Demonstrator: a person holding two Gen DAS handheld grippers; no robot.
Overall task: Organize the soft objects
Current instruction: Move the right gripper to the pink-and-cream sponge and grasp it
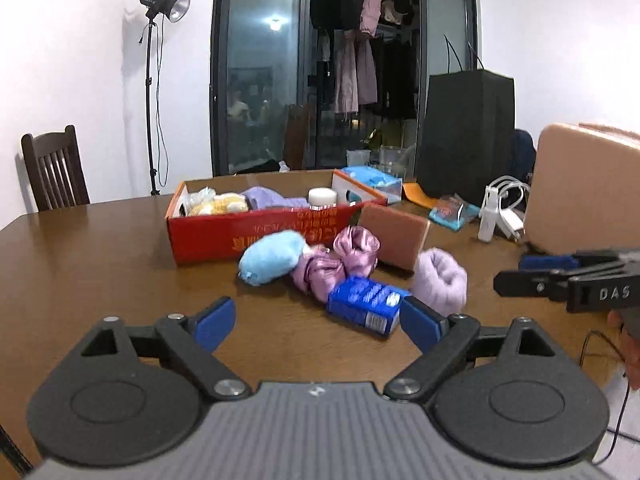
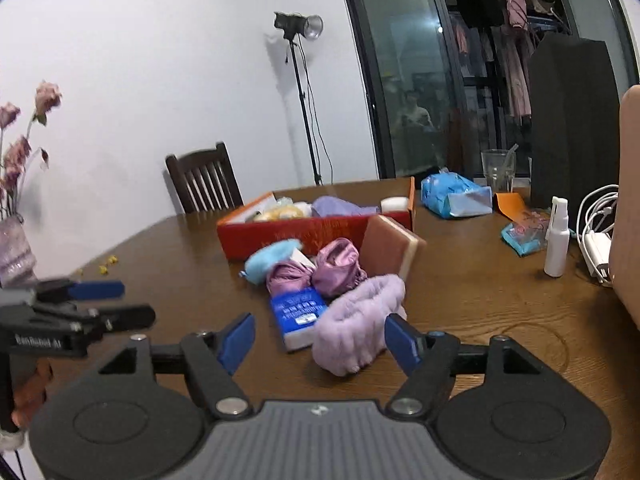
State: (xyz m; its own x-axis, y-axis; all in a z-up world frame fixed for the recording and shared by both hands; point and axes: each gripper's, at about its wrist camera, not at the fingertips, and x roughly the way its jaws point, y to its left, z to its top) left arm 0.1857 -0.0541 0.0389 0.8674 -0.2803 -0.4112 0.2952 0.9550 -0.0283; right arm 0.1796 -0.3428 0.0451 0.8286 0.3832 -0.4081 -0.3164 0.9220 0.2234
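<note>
A pile lies on the brown table before a red cardboard box (image 1: 256, 236) (image 2: 304, 232): a light blue plush pouch (image 1: 272, 256) (image 2: 270, 258), two pink satin scrunchies (image 1: 336, 264) (image 2: 320, 270), a fluffy lilac headband (image 1: 440, 280) (image 2: 356, 320) and a blue tissue pack (image 1: 366, 304) (image 2: 296, 314). The box holds a yellow plush, lilac cloth and a white jar. My left gripper (image 1: 316, 320) is open and empty, just short of the tissue pack. My right gripper (image 2: 320, 340) is open, its fingers either side of the headband's near end.
A pink-brown notebook (image 1: 394, 242) (image 2: 390, 248) leans by the box. Behind are a blue wipes pack (image 2: 454, 196), a glass (image 2: 498, 170), a black bag (image 1: 466, 136), a white spray bottle (image 2: 557, 236), cables, a tan case (image 1: 584, 188). A vase of flowers (image 2: 14, 240) stands left.
</note>
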